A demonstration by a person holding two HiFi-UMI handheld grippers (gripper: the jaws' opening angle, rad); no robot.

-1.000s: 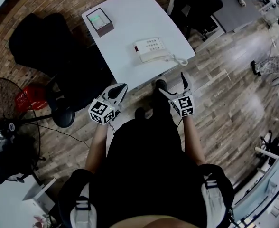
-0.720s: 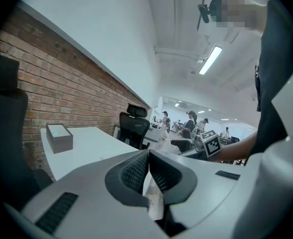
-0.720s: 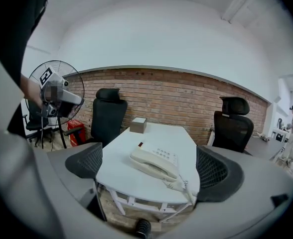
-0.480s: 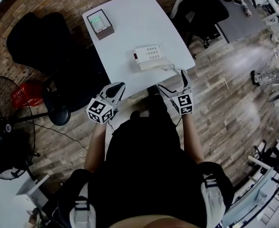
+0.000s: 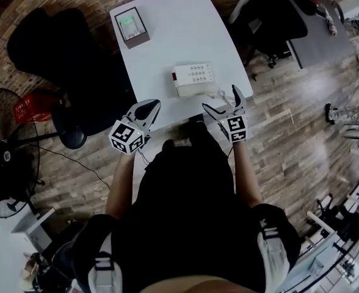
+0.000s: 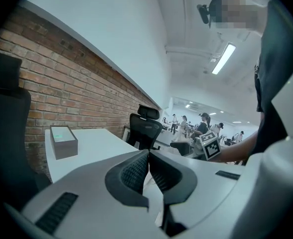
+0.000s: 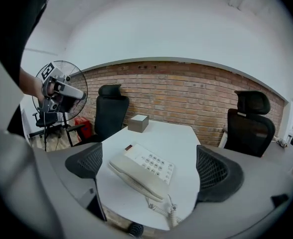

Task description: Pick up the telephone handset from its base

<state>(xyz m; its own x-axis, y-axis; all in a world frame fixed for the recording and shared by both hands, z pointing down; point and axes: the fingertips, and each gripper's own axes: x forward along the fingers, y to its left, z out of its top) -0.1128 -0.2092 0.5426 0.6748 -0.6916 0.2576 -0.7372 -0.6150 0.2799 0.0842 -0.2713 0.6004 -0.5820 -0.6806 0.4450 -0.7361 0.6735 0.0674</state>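
Now | right gripper (image 5: 220, 99) mid-frame, jaws spread wide, empty, short of handset (image 7: 133, 178) | left gripper (image 6: 148, 158) pinched closed, idle | risk: coiled cord (image 7: 164, 212) tugging base (image 7: 155, 164) off table (image 5: 167, 29) edge

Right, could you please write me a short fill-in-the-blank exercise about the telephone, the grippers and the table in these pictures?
1. The handset lies on its ____, not yet lifted.
2. The right gripper has its jaws ____, while the left gripper has its jaws shut.
3. The wall behind the table is made of ____.
Missing words: base; open; brick.
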